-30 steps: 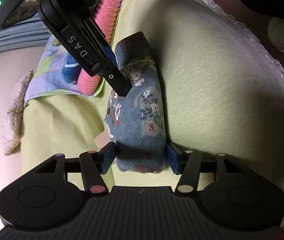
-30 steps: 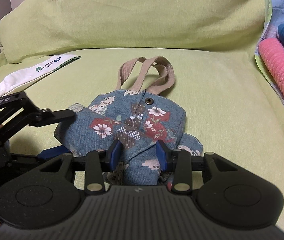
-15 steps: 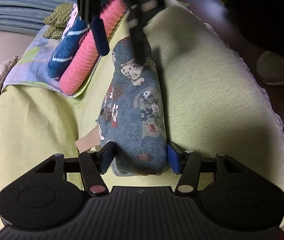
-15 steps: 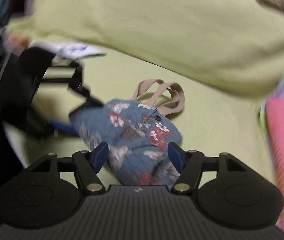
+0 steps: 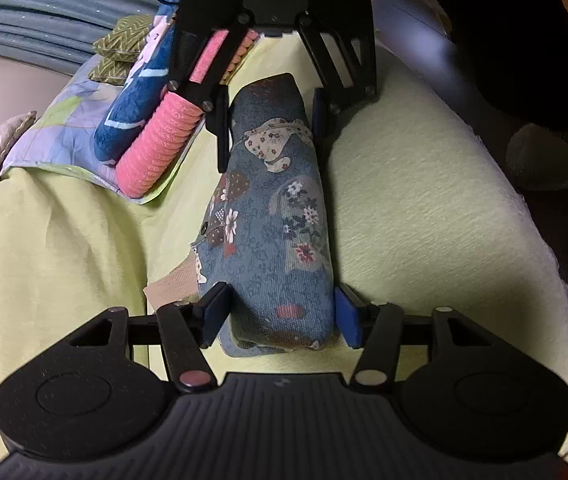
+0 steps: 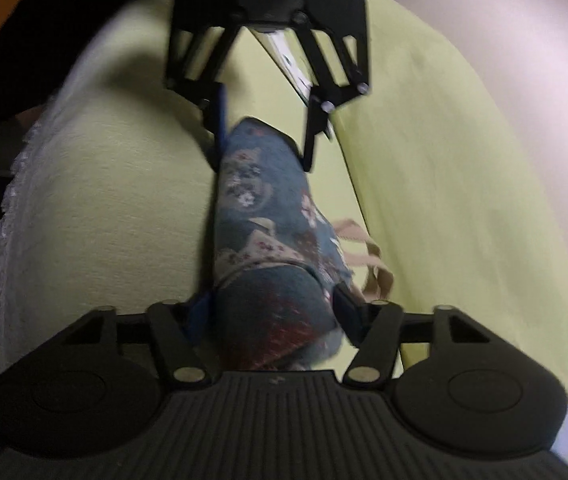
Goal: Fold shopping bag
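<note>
The shopping bag, blue floral cloth, lies folded into a narrow bundle on the yellow-green sofa cover. Its tan handles stick out on one side. My left gripper is shut on the near end, a pad pressing on each side. At the far end my right gripper faces it with the bag between its fingers. In the right wrist view the right gripper has its jaws closing, both pads against the bag. The left gripper holds the other end, and the handles lie to the right.
A pink ribbed roll and a blue towel lie on a patterned cloth left of the bag. The cover's lace edge drops off to the dark floor on the right. A white printed sheet lies behind the left gripper.
My right gripper let go of the bag's flap, rolled over and came down around the bag's far end, now facing the left gripper. The left gripper kept its grip and rose slightly.
</note>
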A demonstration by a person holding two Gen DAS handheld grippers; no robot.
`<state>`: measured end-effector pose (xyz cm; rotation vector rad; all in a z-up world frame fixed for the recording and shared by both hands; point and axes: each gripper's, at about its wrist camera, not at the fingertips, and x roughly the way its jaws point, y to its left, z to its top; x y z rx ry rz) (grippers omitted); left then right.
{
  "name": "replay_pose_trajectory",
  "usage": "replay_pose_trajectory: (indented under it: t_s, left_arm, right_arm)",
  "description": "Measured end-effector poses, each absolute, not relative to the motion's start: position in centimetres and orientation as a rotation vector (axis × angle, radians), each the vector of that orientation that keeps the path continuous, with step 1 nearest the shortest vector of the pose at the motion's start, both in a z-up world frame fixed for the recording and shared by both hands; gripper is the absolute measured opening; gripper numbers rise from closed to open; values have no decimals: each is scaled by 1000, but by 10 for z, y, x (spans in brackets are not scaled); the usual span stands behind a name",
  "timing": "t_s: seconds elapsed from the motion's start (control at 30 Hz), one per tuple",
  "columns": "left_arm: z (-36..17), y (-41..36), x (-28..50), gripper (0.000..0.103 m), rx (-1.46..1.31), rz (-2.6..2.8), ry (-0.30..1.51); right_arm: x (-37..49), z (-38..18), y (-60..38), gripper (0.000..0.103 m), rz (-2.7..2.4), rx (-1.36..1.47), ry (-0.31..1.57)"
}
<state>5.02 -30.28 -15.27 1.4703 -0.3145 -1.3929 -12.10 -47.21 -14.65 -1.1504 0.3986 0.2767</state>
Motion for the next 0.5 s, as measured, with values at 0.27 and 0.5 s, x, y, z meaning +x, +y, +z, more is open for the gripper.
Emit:
replay_pose_trajectory:
  t_s: [0.27,0.5]
  left_arm:
    - [-137,-314,65,59,1339,-1463,-164]
    - [-124,-310,62,59,1297,-1483,-65]
  right_arm:
    - [-102,-130,-478,50,274,-883,519]
    - [-91,-114,-468,49,245,-759,633]
